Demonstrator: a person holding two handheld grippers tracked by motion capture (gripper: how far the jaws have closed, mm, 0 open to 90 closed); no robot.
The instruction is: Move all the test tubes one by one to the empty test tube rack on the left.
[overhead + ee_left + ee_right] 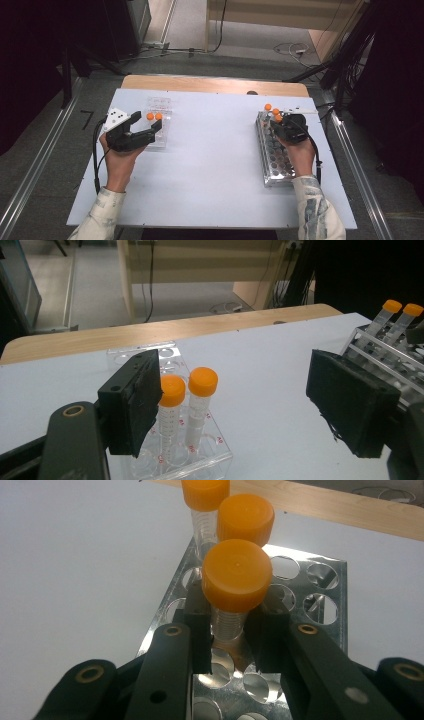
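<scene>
No brand names readable. Only writing: small red marks on the clear rack [176, 455] base, too small to read, and graduation lines on the tubes.

Right claw [227, 630]: jaws closed in on a tube, pads pressed against its clear body just under the orange cap. Gripped tube [235, 580] stands upright in the metal rack [320, 580], at the rack's near-left corner as that claw sees it. Two more orange-capped tubes [245, 517] stand directly beyond the gripped one, in line away from the claw. Open rack holes lie to the right of the jaws and beneath them. In the high view, right claw [280, 122] sits over the far end of the metal rack [275, 165], caps just ahead of it.

Left claw [235, 405]: jaws wide, nothing between the pads, hovering over the white bench [260, 365]. Clear rack sits at its left jaw; two orange-capped tubes [200, 405] stand upright in it, one partly behind the left pad, the other just inside the jaw gap. Can't tell if the pad touches the nearer tube. High view: left claw [145, 127] is just beside the clear rack [160, 107], tubes near its far jaw tip.

The two racks are well apart, at opposite sides of the bench [210, 150].
</scene>
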